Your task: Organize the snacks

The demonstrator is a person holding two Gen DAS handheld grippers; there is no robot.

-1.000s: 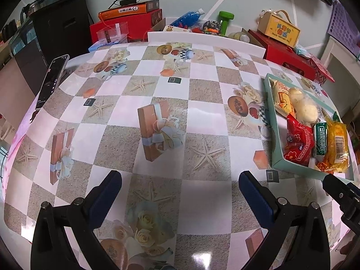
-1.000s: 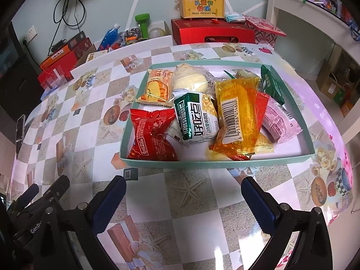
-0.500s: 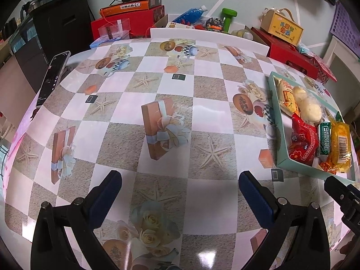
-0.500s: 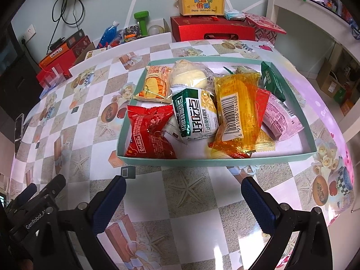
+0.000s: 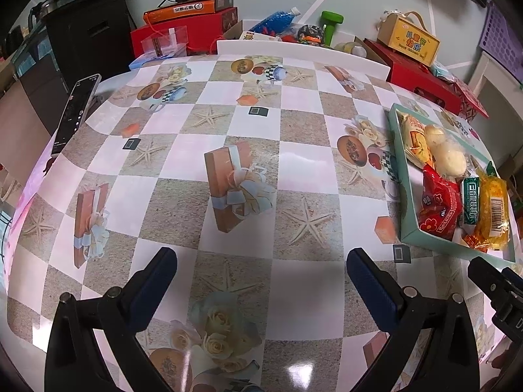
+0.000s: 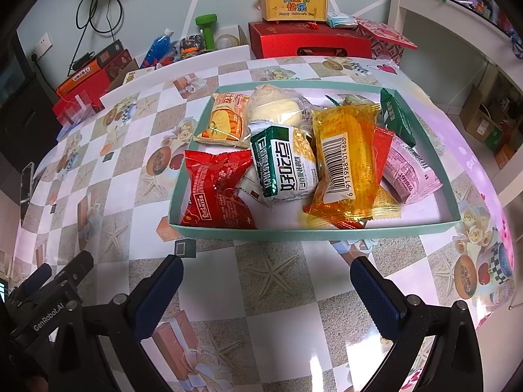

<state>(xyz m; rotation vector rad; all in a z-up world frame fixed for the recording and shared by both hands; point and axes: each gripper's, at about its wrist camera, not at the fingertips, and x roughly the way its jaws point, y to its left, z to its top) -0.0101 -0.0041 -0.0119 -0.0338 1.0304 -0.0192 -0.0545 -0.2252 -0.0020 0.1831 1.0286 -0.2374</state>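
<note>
Both views have crept slightly nearer the table since before. Right black blue-padded gripper (image 6: 266,274) hangs spread and empty just short of the shallow teal cardboard tray (image 6: 313,231) heaped with wrapped snacks (image 6: 284,163); left gripper (image 5: 261,269), equally spread, faces bare checkered tablecloth (image 5: 183,202).

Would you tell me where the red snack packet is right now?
In the right wrist view, the red snack packet lies in the teal tray's near-left corner, beside the green-and-white packet.

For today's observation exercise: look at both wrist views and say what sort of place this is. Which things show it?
Probably a room in a home. A table with a patterned oilcloth holds a tray of wrapped snacks, a gift box and red cartons stand against the wall, and a green dumbbell sits nearby.
</note>
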